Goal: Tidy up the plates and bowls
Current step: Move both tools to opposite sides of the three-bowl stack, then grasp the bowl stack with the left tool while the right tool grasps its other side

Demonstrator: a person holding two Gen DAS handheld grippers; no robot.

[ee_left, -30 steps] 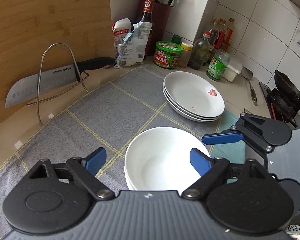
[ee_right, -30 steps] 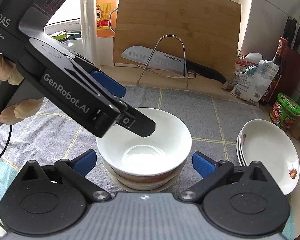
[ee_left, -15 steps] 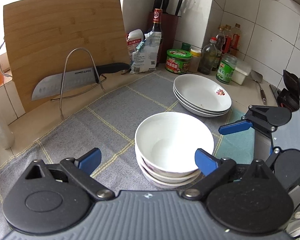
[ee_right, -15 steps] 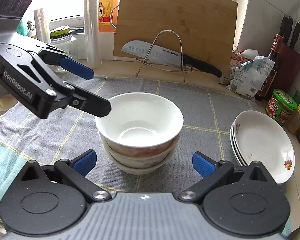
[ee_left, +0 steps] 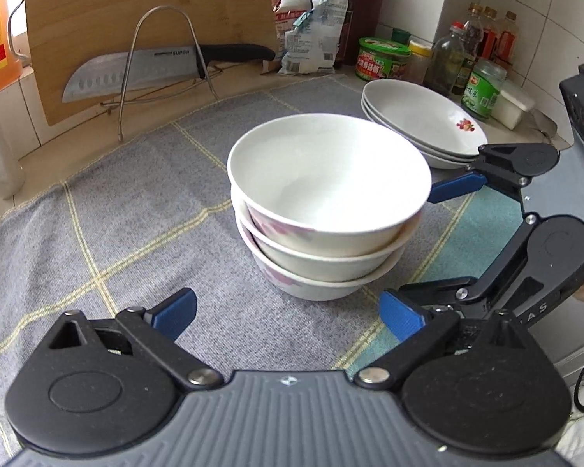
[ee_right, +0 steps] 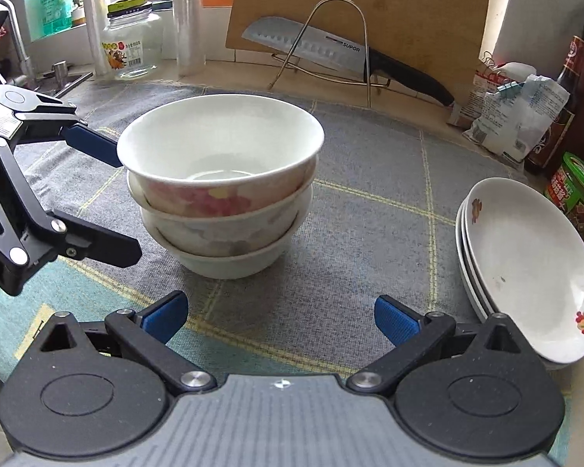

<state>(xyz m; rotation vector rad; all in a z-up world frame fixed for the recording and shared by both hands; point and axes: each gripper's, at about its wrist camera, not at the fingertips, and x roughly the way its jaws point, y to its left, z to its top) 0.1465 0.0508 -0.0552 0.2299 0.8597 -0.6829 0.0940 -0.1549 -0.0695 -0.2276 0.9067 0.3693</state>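
- left hand-held gripper (ee_left: 288,313): blue pads spread wide, nothing between them, apart from the bowls; its jaws have just been opening.
- stack of three white ceramic bowls with pink flower print (ee_left: 325,210): sits mid-way on the grey checked cloth (ee_left: 116,210) over the surface, top bowl tilted slightly, not seated flat.
- right hand-held gripper (ee_right: 280,317): pads spread, empty, facing the stack from the near side.
- stack of white shallow plates with a small fruit mark (ee_right: 525,268): right of the bowls, well apart, on the cloth edge.
- Step, as I judge: bowls and plates both look stacked; only tidying is left. Any nudge should go low on the stack, slowly, because the tilted top bowl could slide.
- Left view only: green-lidded jars and sauce bottles (ee_left: 471,54) behind the plates.
- Right view only: clear glass jar (ee_right: 130,44) by the window, and the flower print seen plainly.
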